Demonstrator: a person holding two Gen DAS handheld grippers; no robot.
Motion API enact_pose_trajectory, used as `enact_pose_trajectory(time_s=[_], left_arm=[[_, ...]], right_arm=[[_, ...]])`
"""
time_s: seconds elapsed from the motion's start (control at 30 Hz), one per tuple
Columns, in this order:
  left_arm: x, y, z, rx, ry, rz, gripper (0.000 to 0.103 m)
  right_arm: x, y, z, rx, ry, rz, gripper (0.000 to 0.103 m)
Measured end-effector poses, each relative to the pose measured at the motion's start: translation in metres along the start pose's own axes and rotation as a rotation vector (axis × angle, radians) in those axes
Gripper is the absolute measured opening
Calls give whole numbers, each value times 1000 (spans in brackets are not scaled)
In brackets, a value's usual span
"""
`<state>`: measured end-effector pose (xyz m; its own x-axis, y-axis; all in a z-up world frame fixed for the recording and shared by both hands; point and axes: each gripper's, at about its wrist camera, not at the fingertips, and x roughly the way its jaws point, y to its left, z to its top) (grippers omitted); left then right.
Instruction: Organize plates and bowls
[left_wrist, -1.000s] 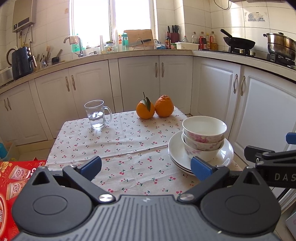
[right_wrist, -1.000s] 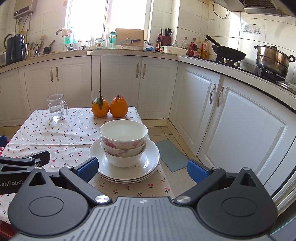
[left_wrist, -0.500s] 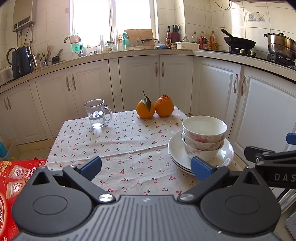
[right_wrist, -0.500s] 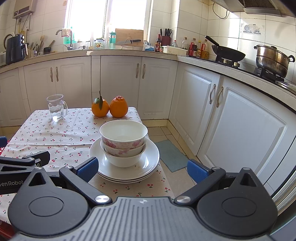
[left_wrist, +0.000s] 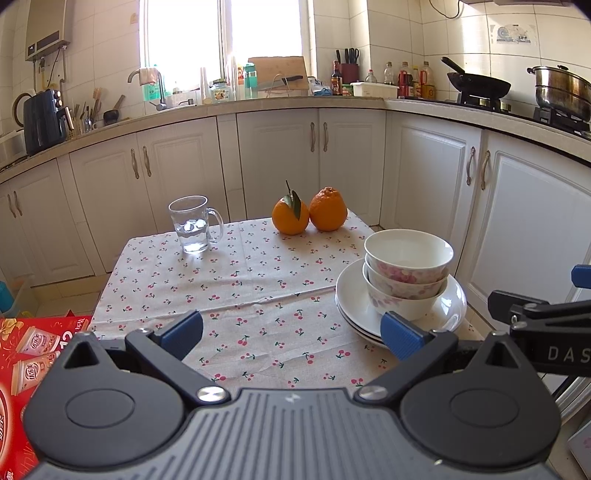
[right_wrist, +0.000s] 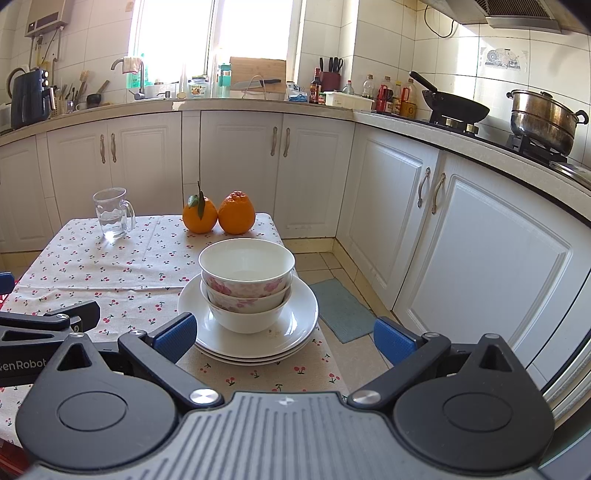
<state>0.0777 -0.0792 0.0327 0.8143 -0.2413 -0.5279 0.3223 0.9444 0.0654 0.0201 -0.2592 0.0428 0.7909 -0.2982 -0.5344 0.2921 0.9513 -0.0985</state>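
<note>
Bowls: 3 nested, on plates stack, table edge at 3 o'clock. Ceramic, glazed: prob. slick, brittle, hefty stacked; take top bowl by rim. Right gripper and left gripper: both gaping, empty. Oranges 12 o'clock; mug 11.
</note>
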Motion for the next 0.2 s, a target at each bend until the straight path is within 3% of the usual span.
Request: enact_pose_trajectory(time_s=[0.2], left_arm=[[0, 0, 0, 2, 0, 0, 102]], right_arm=[[0, 0, 0, -3, -1, -4, 103]])
